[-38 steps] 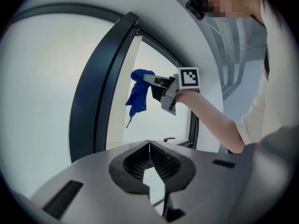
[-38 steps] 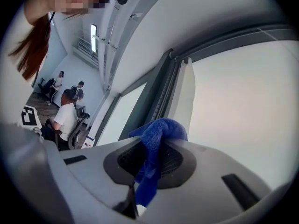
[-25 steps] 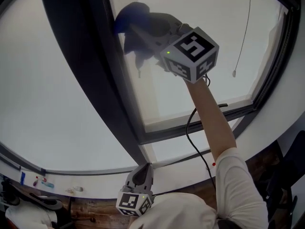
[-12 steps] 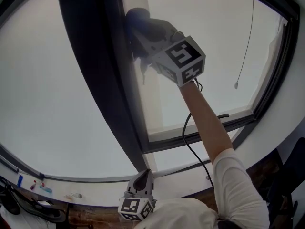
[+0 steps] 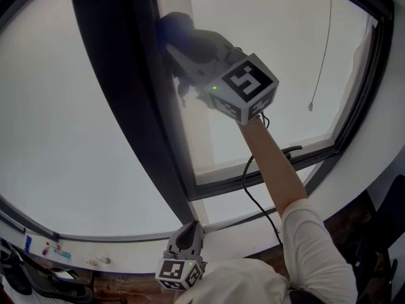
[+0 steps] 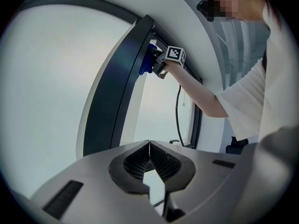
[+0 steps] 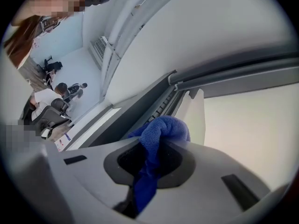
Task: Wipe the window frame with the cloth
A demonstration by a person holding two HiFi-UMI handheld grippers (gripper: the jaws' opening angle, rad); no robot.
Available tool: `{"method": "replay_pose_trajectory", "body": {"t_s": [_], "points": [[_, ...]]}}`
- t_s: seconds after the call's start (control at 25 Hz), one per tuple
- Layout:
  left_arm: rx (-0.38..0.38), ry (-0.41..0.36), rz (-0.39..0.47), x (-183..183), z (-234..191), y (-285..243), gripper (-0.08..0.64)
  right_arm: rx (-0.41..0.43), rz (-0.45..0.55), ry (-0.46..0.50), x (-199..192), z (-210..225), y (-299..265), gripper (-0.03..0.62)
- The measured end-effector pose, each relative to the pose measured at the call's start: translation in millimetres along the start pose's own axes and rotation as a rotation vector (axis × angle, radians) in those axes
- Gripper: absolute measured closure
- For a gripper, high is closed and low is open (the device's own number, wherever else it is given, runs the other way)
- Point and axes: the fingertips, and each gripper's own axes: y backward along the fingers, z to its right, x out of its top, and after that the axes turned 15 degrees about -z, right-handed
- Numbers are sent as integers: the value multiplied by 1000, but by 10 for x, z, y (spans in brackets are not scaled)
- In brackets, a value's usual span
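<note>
A: Right hand-held gripper (image 7: 156,148)?
B: Jaws clamped on the blue cloth (image 7: 164,127). 1 bunch stands out past the tips, a tail hangs below them.
A: Cloth position?
B: High up, pressed to the right edge of the window frame (image 5: 126,106), on its dark upright.
A: Left hand-held gripper (image 6: 149,149)?
B: Low, near the person's body, well apart from the cloth. Its 2 jaws meet, nothing between.
A: Room to move?
B: Upright runs bare below the cloth to the bottom rail (image 5: 221,179). 1 pull cord (image 5: 324,49) hangs well right.
</note>
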Motion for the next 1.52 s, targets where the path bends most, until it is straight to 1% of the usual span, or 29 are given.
{"method": "replay_pose_trajectory", "body": {"t_s": [0.08, 0.24, 0.36, 0.48, 0.6, 0.72, 0.8, 0.92, 1.08, 1.24, 1.52], "points": [[-13, -5, 1, -22, 14, -1, 549, 12, -12, -29, -30, -37, -12, 548], [-26, -6, -9, -60, 49, 14, 549, 4, -22, -22, -181, -84, 10, 548], [-36, -5, -18, -82, 83, 19, 549, 9, -35, -47, -255, -136, 31, 548], [-50, -4, -27, -117, 99, 21, 549, -9, -47, -47, -330, -177, 40, 548], [-56, -3, -34, -128, 123, 33, 549, -7, -57, -75, -377, -242, 52, 548], [-63, 8, -43, -155, 152, 48, 549, -7, -61, -76, -463, -289, 70, 548], [-73, 12, -43, -168, 168, 56, 549, -5, -66, -78, -479, -330, 85, 548], [-76, 12, -53, -218, 148, 84, 549, 1, -86, -109, -490, -424, 94, 548], [-91, 10, -61, -240, 164, 61, 549, -8, -100, -118, -582, -480, 111, 548], [-89, 17, -78, -275, 160, 48, 549, -25, -109, -137, -672, -500, 138, 548], [-80, 16, -71, -288, 141, 90, 549, -28, -122, -163, -785, -600, 181, 548]]}}
